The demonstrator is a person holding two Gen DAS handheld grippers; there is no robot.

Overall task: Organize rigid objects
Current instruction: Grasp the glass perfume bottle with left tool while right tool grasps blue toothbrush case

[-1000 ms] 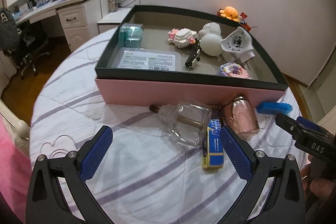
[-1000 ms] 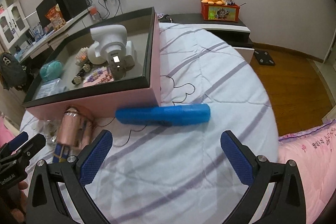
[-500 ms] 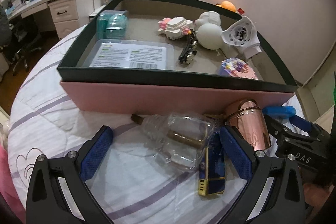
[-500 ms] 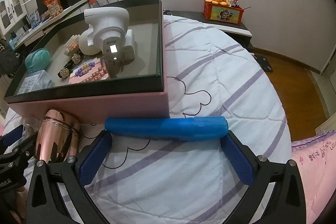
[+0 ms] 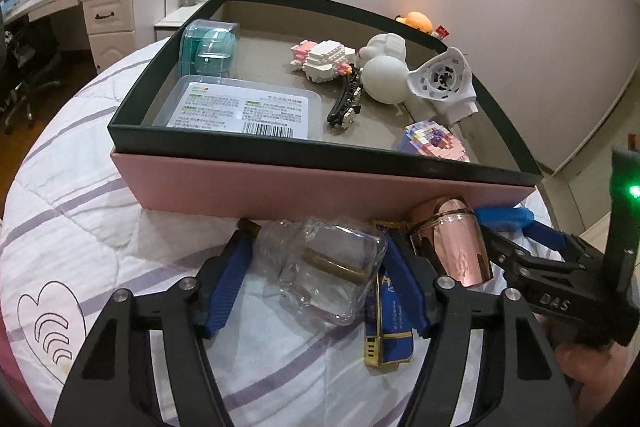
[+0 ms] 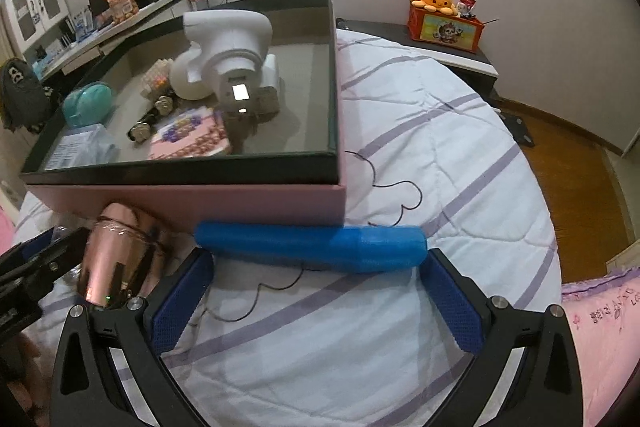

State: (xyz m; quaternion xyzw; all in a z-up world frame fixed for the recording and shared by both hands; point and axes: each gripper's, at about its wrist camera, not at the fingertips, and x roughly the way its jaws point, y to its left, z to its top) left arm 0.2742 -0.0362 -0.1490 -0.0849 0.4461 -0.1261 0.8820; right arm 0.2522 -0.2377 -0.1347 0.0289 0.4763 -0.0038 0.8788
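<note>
several items already lie in the pink cardboard box (image 5: 320, 183); the left hand-held gripper (image 5: 320, 283) is closing around the clear plastic bottle (image 5: 324, 267); the right hand-held gripper (image 6: 316, 291) gapes empty by the blue plastic tube (image 6: 312, 243).

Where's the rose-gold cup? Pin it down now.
In the left wrist view the rose-gold cup lies on its side on the quilt, against the pink box, between the blue-and-gold packet and the blue tube.

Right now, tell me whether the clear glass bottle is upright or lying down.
Lying down: the clear glass bottle rests on its side on the quilt, neck toward the pink box.
</note>
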